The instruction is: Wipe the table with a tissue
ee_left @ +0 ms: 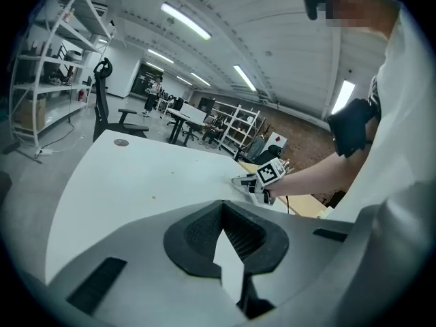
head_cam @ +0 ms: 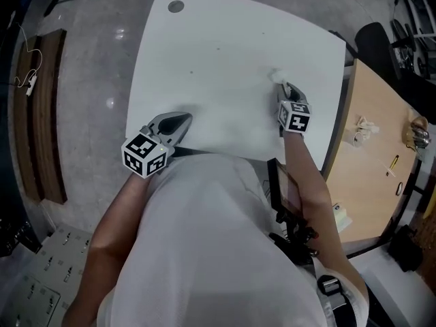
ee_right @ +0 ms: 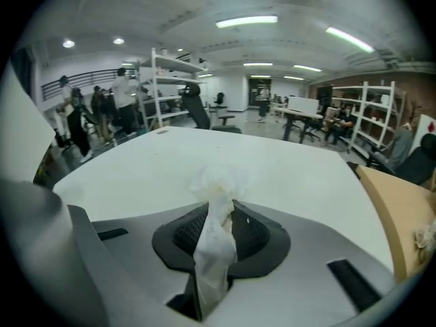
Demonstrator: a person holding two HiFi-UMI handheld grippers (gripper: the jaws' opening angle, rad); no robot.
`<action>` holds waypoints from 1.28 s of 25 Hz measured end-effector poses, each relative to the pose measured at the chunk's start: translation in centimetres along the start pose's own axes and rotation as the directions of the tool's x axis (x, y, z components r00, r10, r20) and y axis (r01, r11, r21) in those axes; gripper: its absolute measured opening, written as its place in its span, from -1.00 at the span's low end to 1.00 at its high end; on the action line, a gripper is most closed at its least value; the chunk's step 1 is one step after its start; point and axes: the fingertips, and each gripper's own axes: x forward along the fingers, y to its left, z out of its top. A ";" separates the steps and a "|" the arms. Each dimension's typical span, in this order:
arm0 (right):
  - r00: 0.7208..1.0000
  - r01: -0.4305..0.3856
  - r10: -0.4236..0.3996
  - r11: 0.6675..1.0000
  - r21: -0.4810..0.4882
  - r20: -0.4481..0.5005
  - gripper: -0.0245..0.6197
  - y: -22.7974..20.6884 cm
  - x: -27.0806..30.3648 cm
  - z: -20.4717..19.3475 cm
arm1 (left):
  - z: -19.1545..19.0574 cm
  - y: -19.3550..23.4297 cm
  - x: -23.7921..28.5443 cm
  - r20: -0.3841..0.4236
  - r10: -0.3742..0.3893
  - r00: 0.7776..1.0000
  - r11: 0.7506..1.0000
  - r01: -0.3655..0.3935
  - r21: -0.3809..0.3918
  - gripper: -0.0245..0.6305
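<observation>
the fingers (ee_right: 185,234) of the right gripper (ee_right: 218,211) are pressed narrow on a white tissue (ee_right: 216,182). a twisted strip of it runs back between the pads and a crumpled wad bulges past the tips. in the head view that wad (head_cam: 278,77) sits on the white bench (head_cam: 225,39), toward its right side, with the right gripper (head_cam: 286,89) slanting down onto it. its marker cube (head_cam: 295,116) is just behind.

the fingers (ee_left: 197,236) of the left gripper (ee_left: 225,245) stand a narrow wedge apart, with only bare bench top showing through the gap. the left gripper (head_cam: 178,122) lies low over the near edge of the bench, well apart from the tissue.

a round grey cap (head_cam: 176,6) sits in the far left corner of the bench. a wood-coloured desk (head_cam: 371,176) stands to the right.
</observation>
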 end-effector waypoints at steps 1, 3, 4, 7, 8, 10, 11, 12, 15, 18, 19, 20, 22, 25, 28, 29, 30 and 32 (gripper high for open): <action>0.999 0.048 -0.048 0.999 0.013 -0.004 -0.71 -1.4 0.2 0.3 | -0.1 0.3 -0.4 -0.001 0.002 1.000 1.000 -0.002 -0.003 -0.91; 0.996 0.085 -0.085 0.996 0.009 -0.020 -0.71 -2.2 0.8 0.3 | -0.5 0.9 -1.2 -0.004 0.008 1.000 1.000 -0.008 -0.012 -0.91; 0.996 0.089 -0.089 0.996 0.000 -0.026 -0.71 -1.9 1.1 0.2 | -0.7 1.1 -1.5 -0.005 0.011 1.000 1.000 -0.011 -0.016 -0.91; 0.995 0.099 -0.100 0.995 -0.029 -0.023 -0.71 -0.4 1.3 0.2 | -1.2 1.9 -2.5 -0.002 0.017 1.000 1.000 -0.017 -0.026 -0.91; 0.996 0.084 -0.085 0.996 -0.039 -0.018 -0.71 0.7 1.3 0.3 | -1.3 2.2 -2.8 0.001 0.018 1.000 0.999 -0.018 -0.030 -0.91; 0.999 0.032 -0.033 0.996 -0.077 -0.012 -0.71 3.7 1.2 0.2 | -1.5 2.8 -3.4 0.007 0.018 1.000 0.999 -0.018 -0.036 -0.91; 1.000 0.003 -0.005 0.995 -0.104 -0.012 -0.71 5.4 1.0 0.1 | -1.5 3.1 -3.6 0.011 0.015 1.000 0.999 -0.015 -0.039 -0.91; 1.000 -0.024 0.023 0.991 -0.131 -0.013 -0.71 7.1 0.9 0.0 | -1.5 3.3 -3.7 0.015 0.011 1.000 0.999 -0.010 -0.041 -0.91; 0.994 -0.105 0.099 0.969 -0.225 -0.037 -0.71 11.8 0.2 -0.5 | -1.4 3.8 -4.0 0.028 -0.006 1.000 0.999 0.007 -0.040 -0.91; 0.981 -0.192 0.174 0.944 -0.269 -0.091 -0.71 15.0 -0.3 -1.3 | -1.3 4.1 -4.1 0.041 -0.022 0.999 0.999 0.024 -0.040 -0.91; 0.973 -0.225 0.203 0.937 -0.268 -0.110 -0.71 15.8 -0.4 -1.5 | -1.3 4.3 -4.2 0.045 -0.026 0.999 0.999 0.028 -0.040 -0.91; 0.964 -0.259 0.233 0.929 -0.265 -0.128 -0.71 16.4 -0.5 -1.6 | -1.4 4.4 -4.3 0.047 -0.029 0.998 0.999 0.031 -0.041 -0.91; 0.946 -0.317 0.287 0.916 -0.245 -0.148 -0.71 17.6 -0.6 -1.6 | -1.6 4.8 -4.8 0.051 -0.030 0.998 0.999 0.032 -0.043 -0.91; 0.934 -0.356 0.335 0.907 -0.224 -0.125 -0.71 19.5 -0.5 -0.2 | -1.9 5.6 -5.8 0.062 -0.020 0.998 0.999 0.023 -0.049 -0.91; 0.917 -0.398 0.377 0.882 -0.252 -0.130 -0.71 22.1 1.0 1.6 | -2.5 6.1 -6.8 0.068 -0.002 0.998 0.998 0.006 -0.057 -0.91; 0.911 -0.413 0.391 0.874 -0.255 -0.135 -0.71 22.9 1.7 2.2 | -2.7 6.2 -7.1 0.068 0.004 0.998 0.998 0.000 -0.059 -0.91; 0.905 -0.424 0.401 0.871 -0.247 -0.140 -0.71 23.6 2.5 2.8 | -3.0 6.3 -7.5 0.070 0.011 0.997 0.998 -0.006 -0.061 -0.91; 0.901 -0.431 0.408 0.879 -0.203 -0.146 -0.71 24.2 4.4 4.3 | -3.2 6.4 -8.2 0.078 0.026 0.997 0.998 -0.021 -0.064 -0.91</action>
